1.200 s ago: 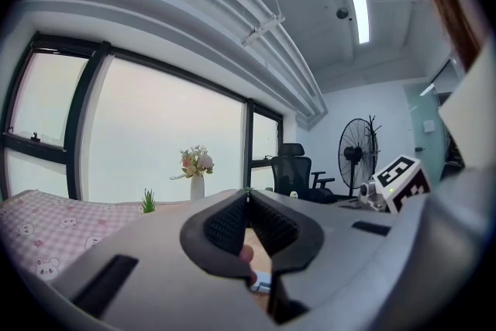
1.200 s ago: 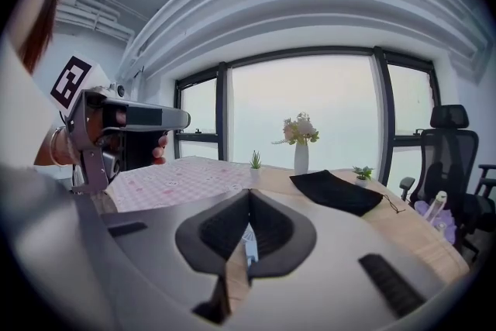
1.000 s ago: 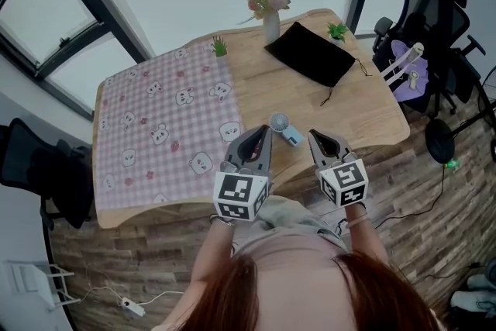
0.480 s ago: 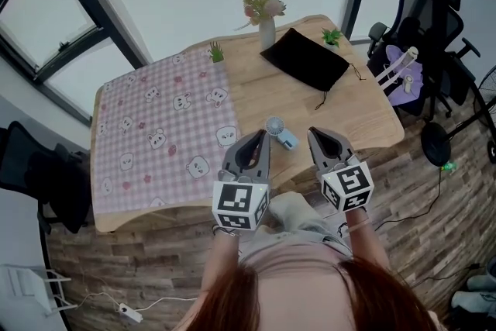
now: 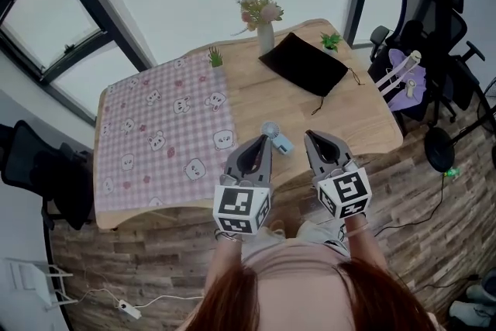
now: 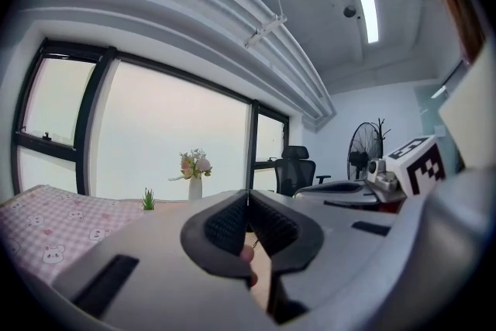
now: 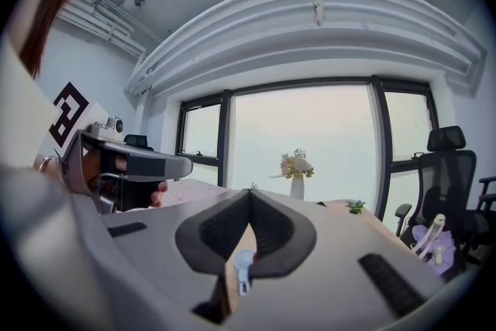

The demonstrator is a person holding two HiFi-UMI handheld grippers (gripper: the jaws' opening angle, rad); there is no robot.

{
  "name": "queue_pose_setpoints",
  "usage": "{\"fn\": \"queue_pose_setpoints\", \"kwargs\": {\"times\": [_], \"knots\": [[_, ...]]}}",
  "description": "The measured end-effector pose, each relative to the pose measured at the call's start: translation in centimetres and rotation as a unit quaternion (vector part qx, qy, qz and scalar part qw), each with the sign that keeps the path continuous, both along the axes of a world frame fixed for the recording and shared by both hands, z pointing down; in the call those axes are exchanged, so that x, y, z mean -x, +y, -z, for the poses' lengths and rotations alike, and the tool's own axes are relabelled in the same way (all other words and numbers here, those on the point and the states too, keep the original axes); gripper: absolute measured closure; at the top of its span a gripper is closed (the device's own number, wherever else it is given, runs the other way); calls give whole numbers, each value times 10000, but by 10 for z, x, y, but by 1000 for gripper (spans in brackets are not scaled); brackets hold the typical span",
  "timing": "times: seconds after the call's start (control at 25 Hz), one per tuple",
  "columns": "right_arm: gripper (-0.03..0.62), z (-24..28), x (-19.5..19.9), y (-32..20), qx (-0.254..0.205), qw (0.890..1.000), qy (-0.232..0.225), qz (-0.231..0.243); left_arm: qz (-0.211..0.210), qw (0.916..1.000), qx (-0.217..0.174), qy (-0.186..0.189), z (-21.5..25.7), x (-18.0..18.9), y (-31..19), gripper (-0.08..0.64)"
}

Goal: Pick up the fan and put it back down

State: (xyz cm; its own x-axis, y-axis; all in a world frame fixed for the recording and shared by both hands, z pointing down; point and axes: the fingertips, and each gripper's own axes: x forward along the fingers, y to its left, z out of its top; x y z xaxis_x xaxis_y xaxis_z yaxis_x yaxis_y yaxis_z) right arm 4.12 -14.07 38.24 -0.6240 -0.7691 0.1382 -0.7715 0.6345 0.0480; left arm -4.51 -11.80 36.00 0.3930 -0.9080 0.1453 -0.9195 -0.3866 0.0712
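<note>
A wooden table [image 5: 341, 108] fills the middle of the head view, its near edge running across the centre of the frame. A pink checked tablecloth printed with small bears [image 5: 163, 143] covers the table's left half. A black office chair [image 5: 434, 19] stands beyond the table's right end, at the upper right of the frame. A flat black drawstring pouch [image 5: 304, 63] lies on the bare wood toward the far right corner. At lower centre the person holds both tools side by side, pointing toward the table. The left gripper [image 5: 266, 138] has its jaws together at the tips, with nothing clamped, as its own view shows [image 6: 248, 194]. The right gripper [image 5: 308, 134] is likewise closed and empty [image 7: 249, 191]. A white vase of flowers [image 5: 265, 31] stands at the far edge, just left of the pouch. The small handheld fan [image 5: 275, 137] lies flat on the bare wood near the front edge, between the two grippers' tips in the head view. In the right gripper view it shows through the gap below the closed tips [image 7: 243, 263]. Two tiny green plants sit near the far edge, one [image 5: 215, 56] by the cloth's border, one [image 5: 332, 41] right of the pouch.
</note>
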Motion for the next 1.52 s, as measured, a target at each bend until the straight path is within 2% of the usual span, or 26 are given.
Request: {"fn": "queue_pose_setpoints", "kwargs": {"times": [0.2,0.84,1.52], "knots": [[592,14,-9,3,-129,9997,-39,202,141,9998,-44,-94,10,-12,7,548],[592,54,-44,8,-444,9985,-22,314,624,9975,-178,-271,42,-33,20,548],[592,59,-60,-3,-508,9978,-74,428,668,9972,-17,-339,39,-50,9,548]]}}
